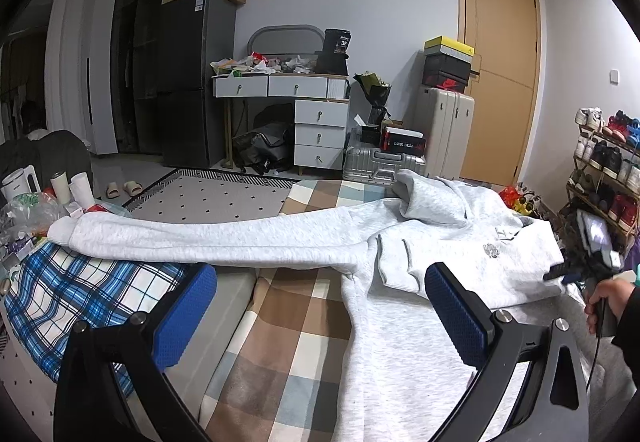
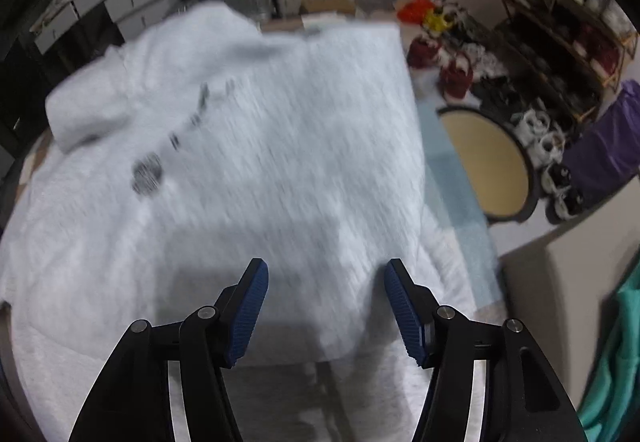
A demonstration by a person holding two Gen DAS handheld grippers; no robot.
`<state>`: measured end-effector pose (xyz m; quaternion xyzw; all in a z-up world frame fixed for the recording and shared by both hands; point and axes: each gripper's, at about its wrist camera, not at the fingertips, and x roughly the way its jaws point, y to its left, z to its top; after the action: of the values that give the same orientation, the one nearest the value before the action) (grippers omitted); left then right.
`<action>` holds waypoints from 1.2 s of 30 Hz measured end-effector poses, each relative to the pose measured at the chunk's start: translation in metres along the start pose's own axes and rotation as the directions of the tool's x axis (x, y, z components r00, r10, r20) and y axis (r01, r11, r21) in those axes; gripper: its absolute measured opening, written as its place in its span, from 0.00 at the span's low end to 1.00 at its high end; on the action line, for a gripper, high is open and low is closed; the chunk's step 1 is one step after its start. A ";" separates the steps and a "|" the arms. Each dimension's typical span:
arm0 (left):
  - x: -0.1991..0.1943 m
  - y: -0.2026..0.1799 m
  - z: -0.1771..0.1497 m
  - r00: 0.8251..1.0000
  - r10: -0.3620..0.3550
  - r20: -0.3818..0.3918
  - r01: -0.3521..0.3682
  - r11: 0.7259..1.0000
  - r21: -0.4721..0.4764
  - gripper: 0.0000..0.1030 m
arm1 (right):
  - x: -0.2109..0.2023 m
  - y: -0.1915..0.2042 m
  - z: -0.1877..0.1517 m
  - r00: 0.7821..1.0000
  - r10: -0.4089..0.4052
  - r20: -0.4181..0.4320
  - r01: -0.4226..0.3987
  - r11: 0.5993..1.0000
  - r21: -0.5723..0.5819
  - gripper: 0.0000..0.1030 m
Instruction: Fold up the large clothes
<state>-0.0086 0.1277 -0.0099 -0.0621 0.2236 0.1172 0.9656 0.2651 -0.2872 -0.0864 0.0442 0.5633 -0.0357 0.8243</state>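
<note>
Item: grey hoodie [image 1: 460, 242] spread on our checked bed [image 1: 280, 322], one sleeve [image 1: 200, 242] outstretched. Our left gripper [image 1: 320, 322] and right gripper [image 2: 326, 306] gape, both empty. Risk: the sleeve could slide off the edge if tugged.

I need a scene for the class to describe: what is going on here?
A person with a gripper in each hand is folding a grey hoodie spread on a checked bedcover. One sleeve lies stretched out to the side, unfolded. The left gripper hangs open above the bedcover, holding nothing. The right gripper points down over the hoodie's body, open and empty.
</note>
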 end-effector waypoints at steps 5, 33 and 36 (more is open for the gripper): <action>0.001 -0.003 -0.003 1.000 0.003 -0.009 -0.003 1.000 0.012 0.99 | 0.005 0.009 0.001 0.999 -0.031 0.027 0.033 0.995 -0.094 0.58; 0.009 -0.026 -0.006 0.999 0.022 -0.047 -0.018 0.997 0.081 0.99 | 0.014 0.132 0.007 0.974 0.228 0.003 -0.213 0.914 -0.345 0.08; 0.006 -0.020 -0.004 0.999 0.044 -0.029 -0.042 0.997 0.058 0.99 | -0.019 0.176 -0.026 0.937 0.348 0.022 -0.302 0.844 -0.444 0.07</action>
<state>0.0002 0.1085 -0.0151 -0.0315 0.2429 0.1307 0.9607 0.2529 -0.1094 -0.0725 -0.0474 0.4984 0.2285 0.8350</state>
